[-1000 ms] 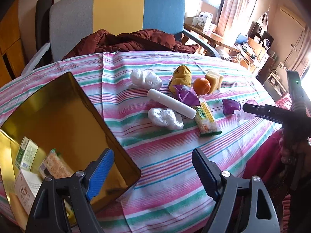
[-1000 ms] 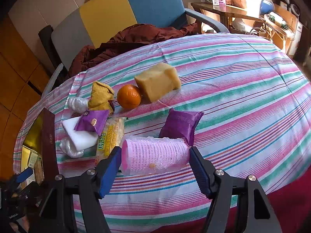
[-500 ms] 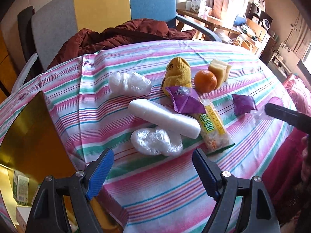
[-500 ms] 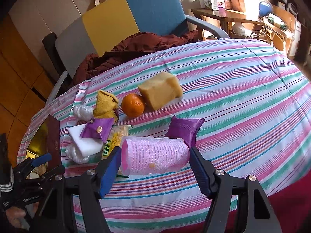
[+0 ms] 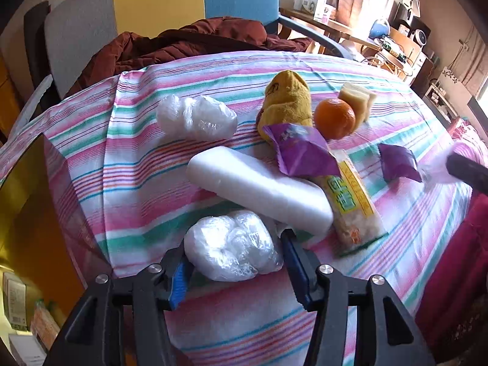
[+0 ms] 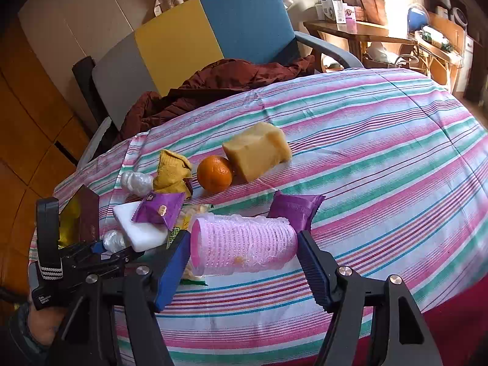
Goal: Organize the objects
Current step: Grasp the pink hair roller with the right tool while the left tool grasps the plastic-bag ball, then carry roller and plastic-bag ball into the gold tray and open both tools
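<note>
At the far left, the open gold tin [image 5: 36,201] sits on the striped tablecloth [image 5: 137,183] with small boxes already inside, so the sorting appears to be part-way done. The left gripper [image 5: 233,259] straddles a clear plastic-wrapped bundle [image 5: 230,253], one blue-padded finger on each side and close against the wrapping; whether the pads actually press it cannot be told, so the jaws read as spread around it rather than clamped. Just beyond lies a white foam block [image 5: 259,192], with a purple snack packet [image 5: 300,152] resting on it and a yellow cracker pack [image 5: 353,204] alongside.

To the right, the right gripper [image 6: 244,250] brackets a stack of pink plastic cups [image 6: 244,250] lying on its side, fingers at both ends with the jaws parted; a firm hold is not evident.

The step in hand looks like picking up the bundle. Next, the left jaws likely need to close gently, since the soft wrap may slip, then lift toward the tin.
</note>
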{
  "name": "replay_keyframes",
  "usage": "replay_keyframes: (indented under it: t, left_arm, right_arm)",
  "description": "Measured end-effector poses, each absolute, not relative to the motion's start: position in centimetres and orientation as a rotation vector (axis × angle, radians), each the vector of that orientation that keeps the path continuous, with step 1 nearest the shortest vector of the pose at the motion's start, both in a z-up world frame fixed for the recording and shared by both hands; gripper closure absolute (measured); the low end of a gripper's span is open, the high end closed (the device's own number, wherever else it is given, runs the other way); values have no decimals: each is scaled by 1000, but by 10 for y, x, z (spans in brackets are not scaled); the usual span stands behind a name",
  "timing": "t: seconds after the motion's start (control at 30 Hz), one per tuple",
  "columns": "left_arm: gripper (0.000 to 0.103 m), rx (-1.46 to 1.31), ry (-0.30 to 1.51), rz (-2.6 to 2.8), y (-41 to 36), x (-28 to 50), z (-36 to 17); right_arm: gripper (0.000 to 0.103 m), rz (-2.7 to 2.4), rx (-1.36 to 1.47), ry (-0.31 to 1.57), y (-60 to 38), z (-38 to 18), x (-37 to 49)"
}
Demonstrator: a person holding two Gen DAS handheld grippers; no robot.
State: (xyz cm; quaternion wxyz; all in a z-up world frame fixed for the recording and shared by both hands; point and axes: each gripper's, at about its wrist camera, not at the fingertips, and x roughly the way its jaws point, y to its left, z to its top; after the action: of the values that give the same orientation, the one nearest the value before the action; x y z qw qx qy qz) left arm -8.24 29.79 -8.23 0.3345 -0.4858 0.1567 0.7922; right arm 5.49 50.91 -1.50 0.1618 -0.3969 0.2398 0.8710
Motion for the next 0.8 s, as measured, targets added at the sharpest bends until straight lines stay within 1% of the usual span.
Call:
replay_keyframes:
  t: [0.1, 0.3, 0.47, 0.8]
  left_arm:
    - [49, -1240, 384, 2069, 283, -69, -71]
    - [49, -1215, 270, 2061, 253, -53, -44]
    - [49, -1171, 204, 2103, 217, -44, -21]
    - [48, -1137, -39, 2366, 86, -58, 16]
  right_arm:
    - [33, 2506, -1113, 676, 507, -13, 54]
    - [33, 2516, -1130, 634, 500, -13, 50]
    - [33, 2540, -1141, 660, 485, -11, 45]
    - [33, 2774, -1253, 532, 380, 2, -10]
